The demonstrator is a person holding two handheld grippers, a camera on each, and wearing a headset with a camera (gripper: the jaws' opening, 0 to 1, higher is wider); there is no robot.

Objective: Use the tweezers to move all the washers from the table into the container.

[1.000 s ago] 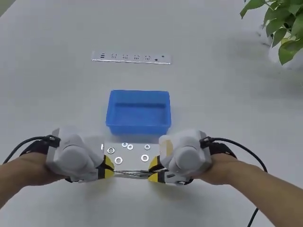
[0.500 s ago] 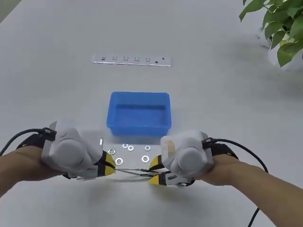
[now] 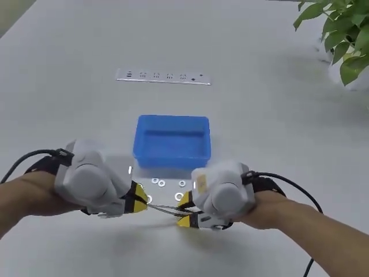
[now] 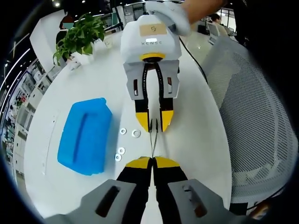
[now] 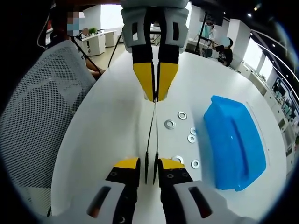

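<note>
Tweezers (image 4: 153, 140) held between two grippers; washers (image 3: 161, 183) loose by the blue box (image 3: 172, 157).
The washers lie on the table (image 3: 259, 115) just in front of the box's near wall, outside it. Both hands sit low on the near side of the washers, grippers pointing at each other. The left gripper (image 4: 153, 160) has its jaws pressed together on the tweezers' point. The right gripper (image 5: 149, 163) has its jaws a narrow gap apart, pinching the forked end.

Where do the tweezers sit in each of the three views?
Head view: tweezers low centre, just below the washers.
Left gripper view: centre, a thin upright line.
Right gripper view: centre, upright, two thin arms.
Shared landmark: blue container, left of them in the left gripper view, right in the right.
</note>
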